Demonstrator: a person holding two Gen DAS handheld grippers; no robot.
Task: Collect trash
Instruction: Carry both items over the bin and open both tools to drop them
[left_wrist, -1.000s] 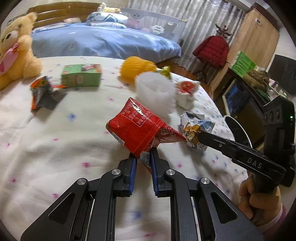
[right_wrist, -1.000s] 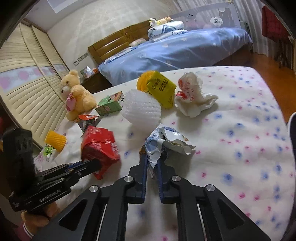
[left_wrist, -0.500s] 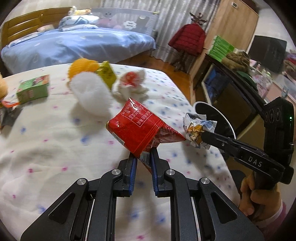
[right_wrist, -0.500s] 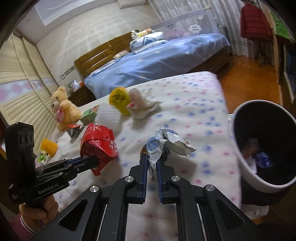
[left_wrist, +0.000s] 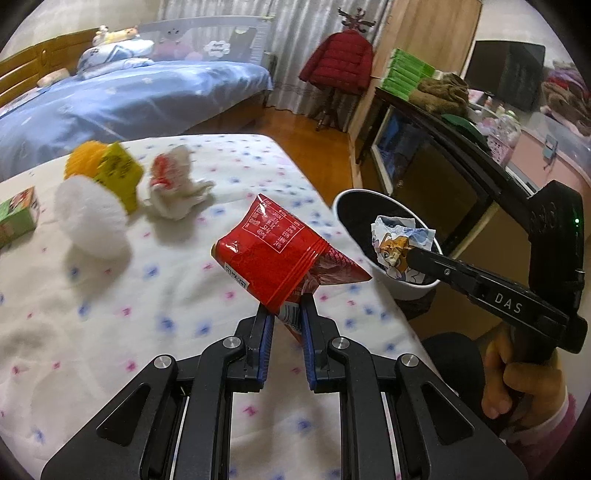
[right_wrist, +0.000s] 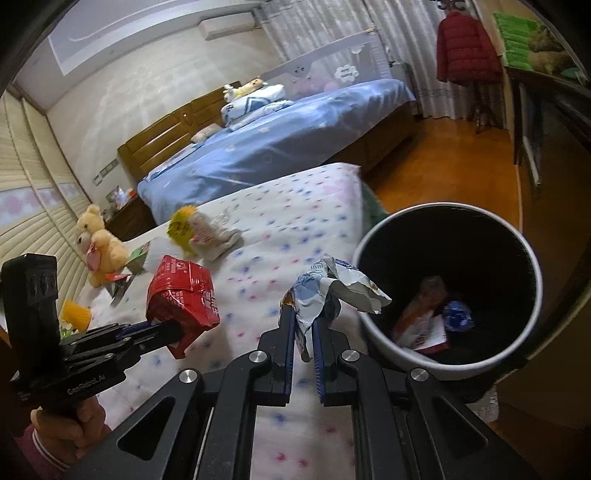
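My left gripper is shut on a red snack bag, held above the right part of the spotted bed sheet. In the right wrist view the same red snack bag hangs at the left. My right gripper is shut on a crumpled white-and-blue wrapper, which sits at the near rim of a white bin with a black inside. From the left wrist view the wrapper hangs over the bin's opening. Some trash lies at the bin's bottom.
On the sheet lie a white foam net, a yellow packet with an orange net, a crumpled white wrapper and a green carton. A teddy bear sits far left. A dark cabinet stands behind the bin.
Both grippers have swung right with their wrappers, from over the middle of the bed to its right edge. The bin has come into view and the white-and-blue wrapper now hangs over it.
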